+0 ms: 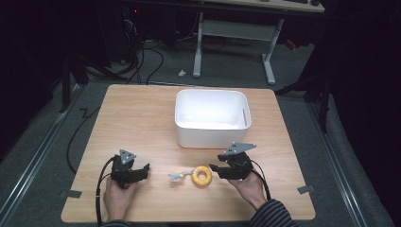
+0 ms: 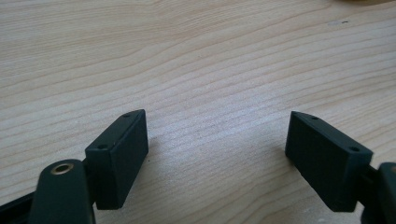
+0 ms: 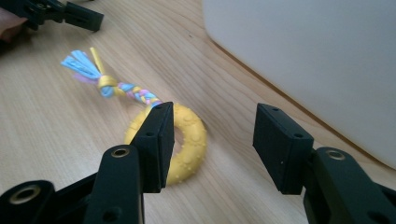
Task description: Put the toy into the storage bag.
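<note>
We see a pale wood-grain surface [image 1: 142, 113] with a white, smooth, rounded-corner plastic bin [image 1: 212, 118] mid-surface. A bumpy yellow ring toy [image 1: 202, 175] with a braided pastel tail lies near the front edge, between the grippers. Left gripper [image 2: 217, 149]: jaws wide, empty. Right gripper [image 3: 212, 144]: jaws wide, its left jaw partly hides the ring.
</note>
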Demonstrator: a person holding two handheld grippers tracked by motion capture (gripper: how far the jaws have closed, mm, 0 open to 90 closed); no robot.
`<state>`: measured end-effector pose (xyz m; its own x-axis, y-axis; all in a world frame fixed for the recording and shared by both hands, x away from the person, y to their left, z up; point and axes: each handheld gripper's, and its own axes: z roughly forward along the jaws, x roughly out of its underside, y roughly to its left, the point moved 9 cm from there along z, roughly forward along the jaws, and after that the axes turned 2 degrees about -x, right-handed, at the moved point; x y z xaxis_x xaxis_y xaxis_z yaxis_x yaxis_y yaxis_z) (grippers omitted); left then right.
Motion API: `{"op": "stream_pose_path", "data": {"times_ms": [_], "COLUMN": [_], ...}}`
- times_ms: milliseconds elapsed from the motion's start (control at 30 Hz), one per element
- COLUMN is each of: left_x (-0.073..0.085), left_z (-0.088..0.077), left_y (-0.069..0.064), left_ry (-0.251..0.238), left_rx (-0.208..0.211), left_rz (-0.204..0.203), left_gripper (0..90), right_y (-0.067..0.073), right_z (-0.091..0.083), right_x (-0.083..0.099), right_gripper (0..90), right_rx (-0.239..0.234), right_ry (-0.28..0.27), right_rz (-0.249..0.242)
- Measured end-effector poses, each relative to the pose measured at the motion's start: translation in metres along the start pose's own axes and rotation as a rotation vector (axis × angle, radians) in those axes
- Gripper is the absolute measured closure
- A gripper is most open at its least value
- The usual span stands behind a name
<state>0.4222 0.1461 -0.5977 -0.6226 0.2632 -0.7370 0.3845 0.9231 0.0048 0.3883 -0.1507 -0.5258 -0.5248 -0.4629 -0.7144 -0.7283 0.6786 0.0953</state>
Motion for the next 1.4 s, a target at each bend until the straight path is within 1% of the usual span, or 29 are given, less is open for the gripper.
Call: {"op": "stream_pose_path", "data": {"times_ms": [100,233,267,367,400,467,500,600,700,767,900,967,1000,1067,1133,1200,1267,1400], "left_x": [0.000,0.000,0.000,0.000,0.000,0.000,0.000,0.000,0.000,0.001,0.001,0.001,0.001,0.001,0.001,0.001,0.001,0.000], "left_z": [0.000,0.000,0.000,0.000,0.000,0.000,0.000,0.000,0.000,-0.001,-0.001,-0.001,-0.001,-0.001,-0.001,-0.001,-0.001,-0.002], "left_y": [0.000,0.000,0.000,0.000,0.000,0.000,0.000,0.000,0.000,0.000,0.000,0.000,0.000,0.000,0.000,0.000,0.001,0.001], "left_ry": [-0.001,-0.001,0.000,-0.001,0.000,-0.001,0.001,0.001,-0.001,0.000,0.002,0.002,0.002,0.002,0.001,-0.002,-0.003,-0.008], "left_rx": [0.001,-0.002,0.000,-0.003,-0.001,-0.003,-0.001,-0.001,-0.003,-0.002,-0.002,-0.002,-0.001,-0.002,-0.003,0.001,0.007,0.018], "left_rz": [-0.003,-0.003,-0.003,-0.001,-0.002,-0.002,-0.001,-0.001,-0.002,-0.002,0.000,0.000,0.001,0.001,0.000,-0.004,-0.009,-0.021], "left_gripper": [21.6,21.6,21.5,21.3,21.4,21.4,21.4,21.4,21.4,21.4,21.4,21.4,21.4,21.4,21.5,21.4,21.4,21.5], "right_y": [0.006,0.015,0.015,0.016,0.017,0.018,0.019,0.018,0.018,0.017,0.012,0.010,0.009,0.009,0.008,0.007,0.005,0.007], "right_z": [0.006,0.013,0.015,0.020,0.021,0.022,0.024,0.029,0.035,0.039,0.046,0.049,0.051,0.052,0.053,0.056,0.057,0.057], "right_x": [0.000,0.000,0.000,0.001,0.000,0.002,0.004,0.004,0.006,0.010,0.017,0.019,0.019,0.020,0.021,0.023,0.023,0.024], "right_gripper": [48.7,49.0,49.0,49.0,49.1,49.0,48.9,48.9,49.0,49.1,49.5,49.9,50.2,52.1,54.3,57.9,60.3,64.3], "right_rx": [-0.032,-0.055,-0.056,-0.069,-0.068,-0.065,-0.067,-0.077,-0.070,-0.054,-0.040,-0.025,-0.026,-0.029,-0.031,-0.032,-0.034,-0.030], "right_ry": [0.031,0.053,0.059,0.082,0.077,0.095,0.108,0.121,0.147,0.169,0.203,0.216,0.222,0.230,0.240,0.253,0.248,0.260], "right_rz": [0.008,-0.003,-0.007,0.001,-0.005,-0.017,-0.016,-0.006,-0.009,-0.022,-0.009,-0.015,-0.012,-0.007,-0.013,-0.006,-0.008,-0.023]}}
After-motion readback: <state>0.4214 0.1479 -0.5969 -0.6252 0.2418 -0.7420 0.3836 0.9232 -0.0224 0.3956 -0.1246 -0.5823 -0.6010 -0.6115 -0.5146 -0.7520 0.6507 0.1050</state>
